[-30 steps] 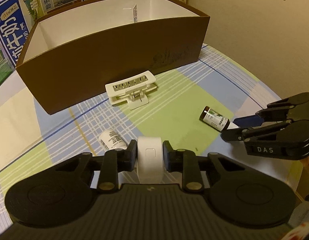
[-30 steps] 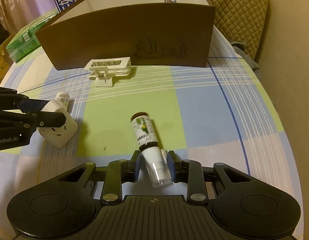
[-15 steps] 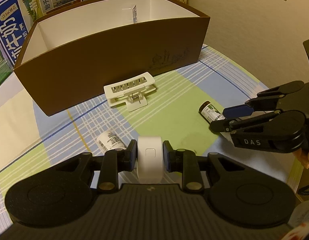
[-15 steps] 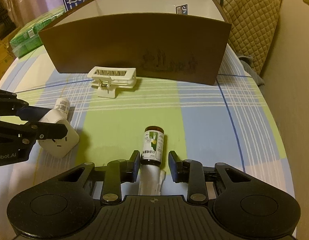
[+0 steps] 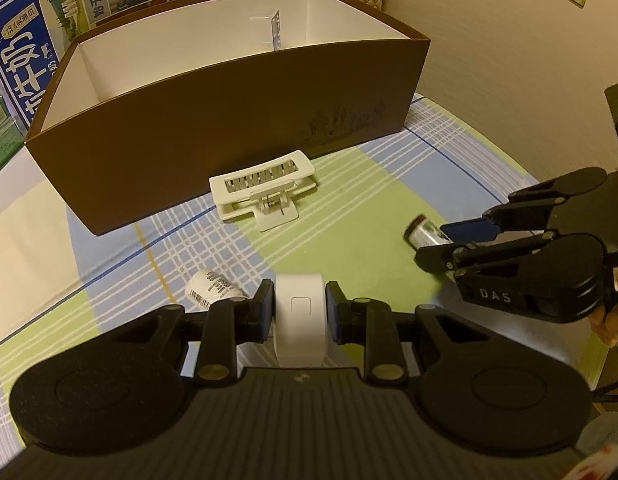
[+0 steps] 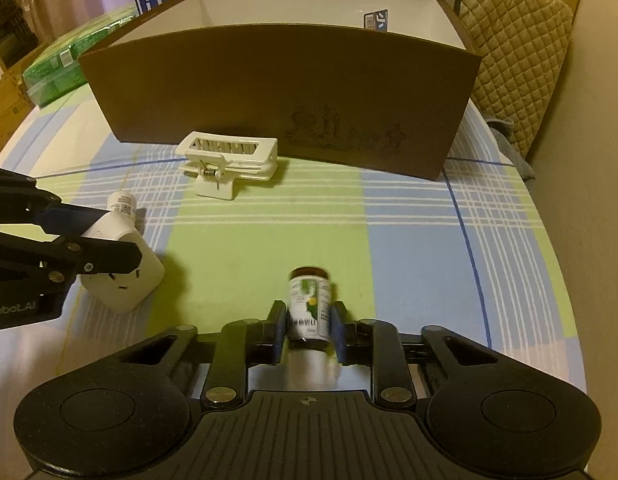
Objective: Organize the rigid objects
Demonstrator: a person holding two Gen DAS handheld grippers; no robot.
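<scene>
Plaid cloth in green, blue and white [image 6: 389,240] covers the table. The left gripper [image 5: 300,311] is clamped on a white rounded plastic plug adapter [image 5: 301,320], a small white labelled bottle [image 5: 211,290] lying just beside it. The right gripper [image 6: 309,330] has just closed onto a brown glass bottle with a green-and-white label [image 6: 309,304]. A white plastic clip [image 6: 229,158] lies before the open brown cardboard box [image 6: 269,92].
</scene>
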